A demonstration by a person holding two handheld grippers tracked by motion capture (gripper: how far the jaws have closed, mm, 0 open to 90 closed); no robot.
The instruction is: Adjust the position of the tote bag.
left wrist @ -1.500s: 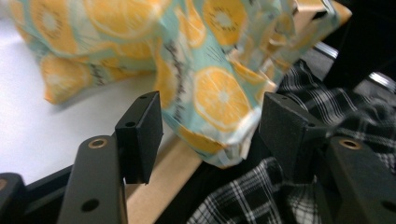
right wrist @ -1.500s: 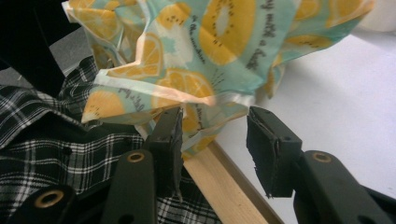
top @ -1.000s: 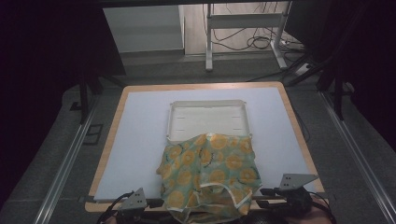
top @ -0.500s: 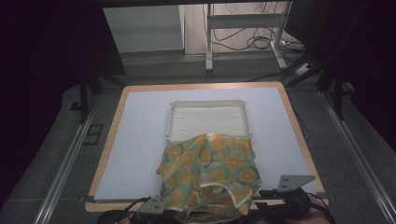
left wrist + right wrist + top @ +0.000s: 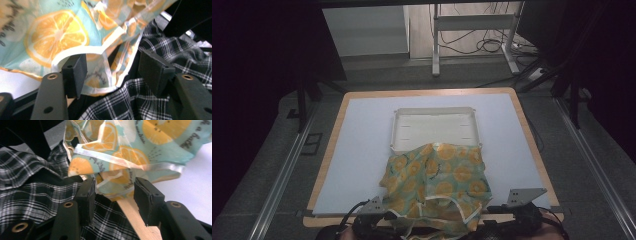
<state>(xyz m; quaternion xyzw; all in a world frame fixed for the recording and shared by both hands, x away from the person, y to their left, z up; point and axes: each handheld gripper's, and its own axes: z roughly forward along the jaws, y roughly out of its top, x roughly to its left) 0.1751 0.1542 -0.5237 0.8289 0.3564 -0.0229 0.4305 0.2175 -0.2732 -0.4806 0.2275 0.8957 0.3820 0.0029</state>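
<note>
The lemon-print cloth [image 5: 439, 185] lies crumpled at the near middle of the worktop [image 5: 362, 145]. Its far edge laps over the near rim of the white tray [image 5: 432, 125], and its near folds spill past the worktop's wooden front edge toward a checked shirt [image 5: 150, 100]. A white hem runs round the cloth; in both gripper views the dark script printed among the orange slices is too broken by folds to read.

The left tool [image 5: 112, 67] sits at the cloth's near left corner, jaws standing well apart. A hanging fold with its white hem falls between them, lying by the left pad without being pinched. The right tool [image 5: 113, 192] is at the near right corner, over the wooden edge strip; its jaws have just been opening and stand apart with a bunched fold in the gap, the pads not pressing on it.

To either side of the cloth and tray the pale worktop is bare out to its wooden border, and bare again beyond the tray. Metal rails [image 5: 282, 175] run along both sides on the grey floor.
</note>
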